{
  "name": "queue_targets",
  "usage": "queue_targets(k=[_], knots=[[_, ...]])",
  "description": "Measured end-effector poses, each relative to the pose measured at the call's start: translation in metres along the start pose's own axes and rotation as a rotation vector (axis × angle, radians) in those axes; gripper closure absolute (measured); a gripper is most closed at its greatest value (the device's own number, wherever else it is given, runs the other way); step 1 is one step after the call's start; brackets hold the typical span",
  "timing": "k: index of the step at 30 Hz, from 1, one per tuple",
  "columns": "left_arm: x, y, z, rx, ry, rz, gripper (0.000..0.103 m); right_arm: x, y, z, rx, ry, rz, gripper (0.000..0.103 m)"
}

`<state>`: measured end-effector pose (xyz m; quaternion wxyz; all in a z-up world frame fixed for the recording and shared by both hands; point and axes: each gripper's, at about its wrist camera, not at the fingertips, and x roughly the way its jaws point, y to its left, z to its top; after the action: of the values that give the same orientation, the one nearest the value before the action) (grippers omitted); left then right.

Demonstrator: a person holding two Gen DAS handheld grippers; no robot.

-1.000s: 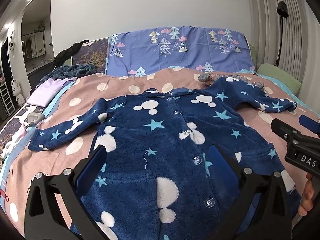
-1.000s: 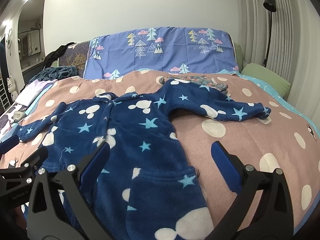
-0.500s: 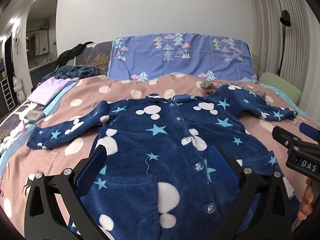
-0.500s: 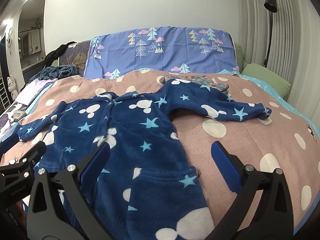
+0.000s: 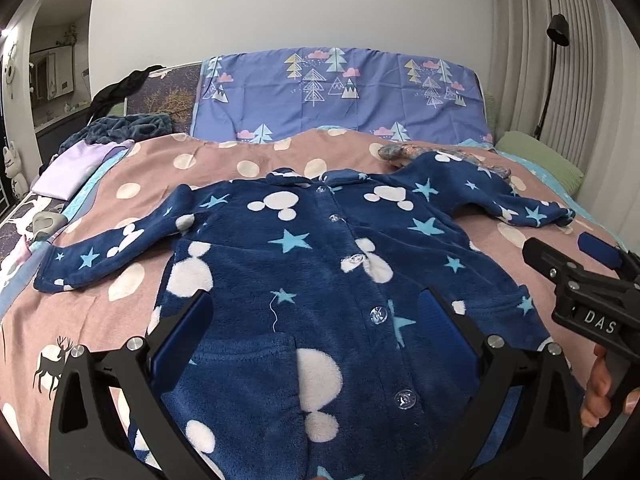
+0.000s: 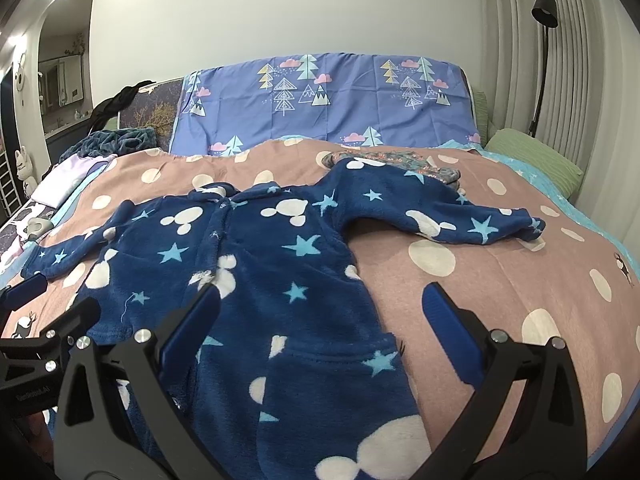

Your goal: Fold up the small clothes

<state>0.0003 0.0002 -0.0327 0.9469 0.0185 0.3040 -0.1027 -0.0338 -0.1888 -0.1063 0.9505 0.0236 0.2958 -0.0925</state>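
A small navy fleece jacket (image 5: 320, 264) with white dots and pale blue stars lies flat on the bed, buttoned front up, both sleeves spread sideways. It also fills the left half of the right wrist view, jacket (image 6: 256, 280). My left gripper (image 5: 316, 328) hovers open above the jacket's lower front, nothing between its fingers. My right gripper (image 6: 320, 320) is open too, over the jacket's right hem and pocket. The right gripper (image 5: 592, 276) shows at the right edge of the left wrist view, a hand on its handle. The left gripper (image 6: 44, 320) appears at the lower left.
The bed carries a pink spotted blanket (image 6: 500, 272). A patterned folded garment (image 6: 400, 160) lies under the far sleeve. A blue tree-print pillow (image 5: 340, 92) stands at the headboard, a green pillow (image 6: 532, 156) at right, lilac and dark clothes (image 5: 80, 156) at left.
Both grippers have drifted slightly, the left view tilting and rising a little over the jacket. The jacket has not moved and both grippers remain open.
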Motion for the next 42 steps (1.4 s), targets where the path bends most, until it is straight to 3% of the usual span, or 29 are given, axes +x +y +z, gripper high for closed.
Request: queue_targets(k=[27, 30, 33, 35, 37, 39, 42], knots=[[0.014, 0.011, -0.009, -0.055, 0.039, -0.041, 0.001, 0.014, 0.012, -0.004, -0.027, 0.046, 0.005, 0.002], [0.02, 0.02, -0.009, -0.082, 0.051, -0.068, 0.014, 0.018, 0.013, -0.005, -0.033, 0.056, 0.005, 0.002], [0.032, 0.044, -0.011, -0.163, 0.094, -0.116, 0.04, 0.021, 0.014, -0.005, -0.039, 0.066, 0.004, 0.002], [0.042, 0.069, -0.015, -0.24, 0.121, -0.143, 0.063, 0.023, 0.015, -0.005, -0.043, 0.07, 0.001, 0.002], [0.054, 0.114, -0.02, -0.385, 0.141, -0.145, 0.069, 0.026, 0.014, -0.005, -0.046, 0.078, -0.002, 0.002], [0.061, 0.159, -0.026, -0.51, 0.144, -0.104, 0.07, 0.031, 0.013, -0.005, -0.047, 0.088, -0.006, 0.002], [0.07, 0.236, -0.039, -0.679, 0.134, 0.033, 0.07, 0.037, 0.014, -0.007, -0.052, 0.102, -0.01, 0.002]])
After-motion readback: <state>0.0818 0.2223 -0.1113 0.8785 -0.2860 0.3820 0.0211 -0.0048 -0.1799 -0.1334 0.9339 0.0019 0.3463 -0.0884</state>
